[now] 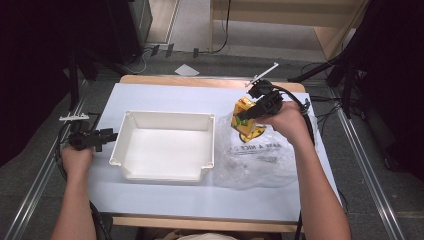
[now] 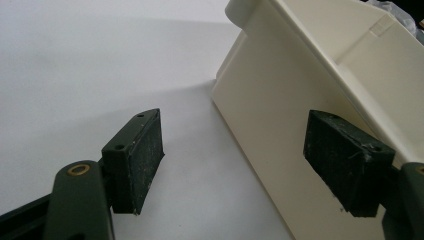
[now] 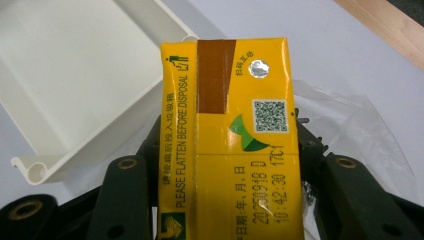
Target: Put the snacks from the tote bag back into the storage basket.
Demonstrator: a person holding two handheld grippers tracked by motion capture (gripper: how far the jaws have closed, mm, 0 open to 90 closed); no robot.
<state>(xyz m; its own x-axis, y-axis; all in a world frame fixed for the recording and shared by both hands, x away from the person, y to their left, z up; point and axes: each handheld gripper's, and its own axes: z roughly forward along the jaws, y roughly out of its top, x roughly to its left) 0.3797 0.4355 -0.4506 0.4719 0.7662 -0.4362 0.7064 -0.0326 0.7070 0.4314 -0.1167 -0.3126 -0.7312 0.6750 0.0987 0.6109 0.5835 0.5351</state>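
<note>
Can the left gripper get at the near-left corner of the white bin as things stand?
Probably yes. The left gripper is open and sits just beside the white bin, with only bare table between them.

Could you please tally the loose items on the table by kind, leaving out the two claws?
White plastic bin: 1
Yellow drink carton, held in the right claw: 1
Clear plastic bag: 1
Total: 3
</note>
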